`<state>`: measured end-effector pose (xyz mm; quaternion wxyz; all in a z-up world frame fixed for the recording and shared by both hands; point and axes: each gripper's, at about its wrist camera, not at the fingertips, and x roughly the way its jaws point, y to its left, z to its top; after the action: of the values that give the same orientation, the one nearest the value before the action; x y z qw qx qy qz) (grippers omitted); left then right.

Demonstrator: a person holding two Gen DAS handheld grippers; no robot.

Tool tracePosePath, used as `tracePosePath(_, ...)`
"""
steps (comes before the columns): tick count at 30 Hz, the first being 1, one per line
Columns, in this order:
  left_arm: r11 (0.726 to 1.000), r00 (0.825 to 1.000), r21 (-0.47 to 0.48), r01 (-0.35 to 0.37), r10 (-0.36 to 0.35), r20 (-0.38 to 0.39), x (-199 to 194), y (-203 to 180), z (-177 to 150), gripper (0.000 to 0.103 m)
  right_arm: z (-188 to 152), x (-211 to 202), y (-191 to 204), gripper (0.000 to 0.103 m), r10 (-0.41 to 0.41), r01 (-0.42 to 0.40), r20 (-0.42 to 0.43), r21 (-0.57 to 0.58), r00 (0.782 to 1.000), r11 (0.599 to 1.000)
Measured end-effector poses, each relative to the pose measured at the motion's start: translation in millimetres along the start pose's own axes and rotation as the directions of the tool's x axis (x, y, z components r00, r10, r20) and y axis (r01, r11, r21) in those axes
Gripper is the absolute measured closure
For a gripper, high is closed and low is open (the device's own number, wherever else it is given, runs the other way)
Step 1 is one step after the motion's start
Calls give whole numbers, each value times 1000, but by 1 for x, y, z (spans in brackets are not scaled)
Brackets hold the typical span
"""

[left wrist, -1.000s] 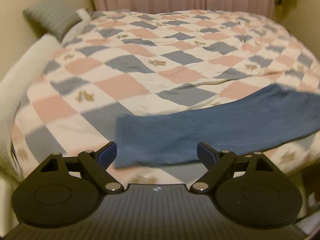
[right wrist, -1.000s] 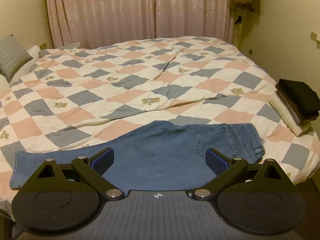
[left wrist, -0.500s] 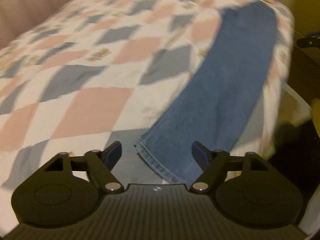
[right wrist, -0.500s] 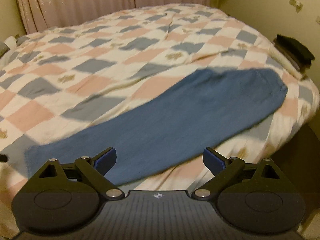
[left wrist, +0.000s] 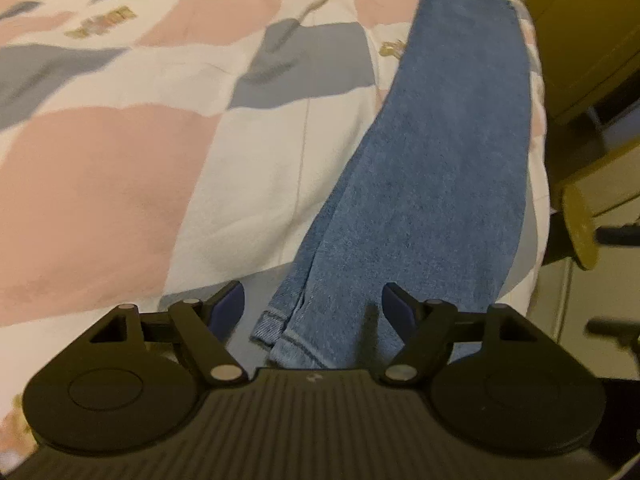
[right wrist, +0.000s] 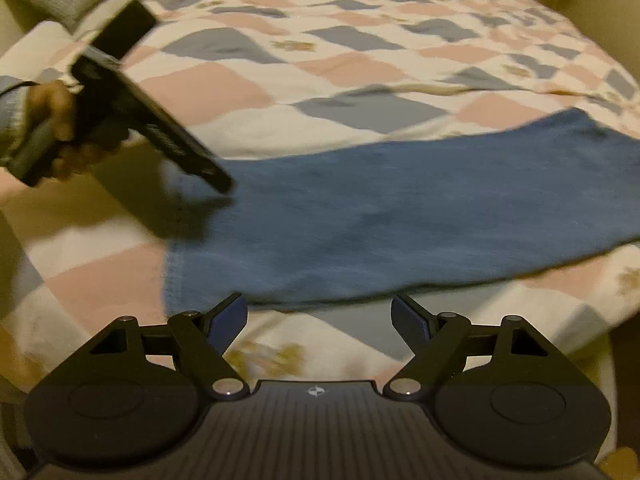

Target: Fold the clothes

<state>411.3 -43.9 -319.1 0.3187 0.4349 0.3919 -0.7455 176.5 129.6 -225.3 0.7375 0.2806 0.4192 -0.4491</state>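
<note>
- Left gripper [left wrist: 312,306]: jaws spread wide, low over the hem end of the jeans [left wrist: 432,184], nothing pinched.
- Right gripper [right wrist: 319,318]: jaws spread, empty, near the jeans' long edge.
- Jeans: flat along the front edge of the checked quilt [right wrist: 340,64].
- Hand [right wrist: 52,128]: grips the left tool's handle.

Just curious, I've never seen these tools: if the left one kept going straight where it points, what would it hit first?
Most likely the hem end of the jeans, which lies between the open jaws of the left gripper. How close it is stays unclear.
</note>
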Motion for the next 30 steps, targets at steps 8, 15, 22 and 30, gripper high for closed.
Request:
tracePosePath(8, 990, 990, -31, 140, -139, 18, -5, 33, -8, 79, -5, 30, 65, 25, 72, -61, 68, -147, 995, 987)
tracePosePath(15, 981, 984, -80, 174, -172, 35, -10, 43, -10, 86, -46, 68, 160, 50, -109, 210, 207, -567, 972, 797)
tracePosePath(22, 967, 976, -135, 215, -209, 62, -5, 53, -15, 82, -86, 99, 186, 48, -198, 360, 305, -701, 932, 615)
tracePosePath(30, 967, 977, -146, 210, -204, 55, 1, 55, -15, 82, -80, 109, 191, 38, -243, 417, 339, -709, 909, 568)
